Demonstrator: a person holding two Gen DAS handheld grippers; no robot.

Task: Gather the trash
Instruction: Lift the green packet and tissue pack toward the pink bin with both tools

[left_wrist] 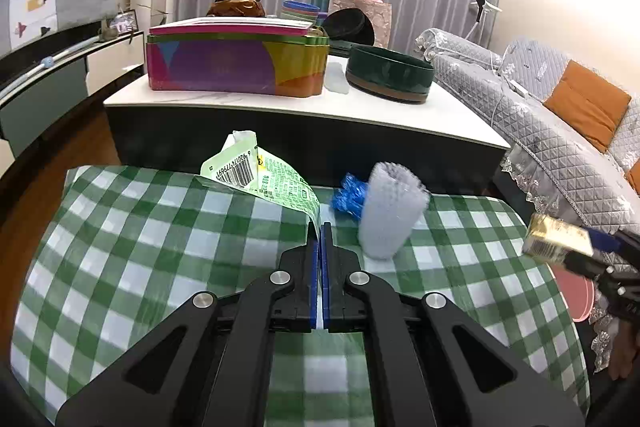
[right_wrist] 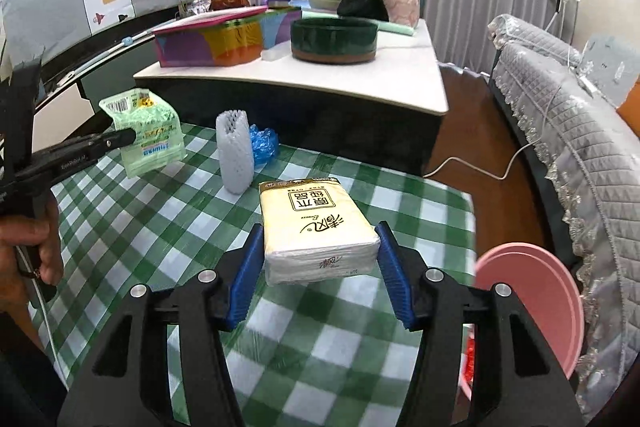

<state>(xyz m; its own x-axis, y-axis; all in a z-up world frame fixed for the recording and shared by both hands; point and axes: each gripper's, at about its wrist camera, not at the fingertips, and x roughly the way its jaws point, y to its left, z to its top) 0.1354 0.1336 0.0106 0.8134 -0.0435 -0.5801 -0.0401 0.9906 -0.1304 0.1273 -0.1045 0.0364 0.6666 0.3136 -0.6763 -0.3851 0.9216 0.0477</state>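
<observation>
My left gripper is shut on the edge of a green plastic wrapper, which it holds up over the green checked tablecloth. From the right wrist view, the left gripper carries the wrapper at the table's far left. My right gripper is shut on a cream tissue pack, its blue pads pressing both sides; the pack hangs clear of the table. A white foam sleeve stands upright beside a crumpled blue plastic piece.
A pink bin sits on the floor at the table's right edge. Behind stands a low white table with a colourful tin and a dark green round box. A grey-covered sofa lines the right side. A white cable lies on the floor.
</observation>
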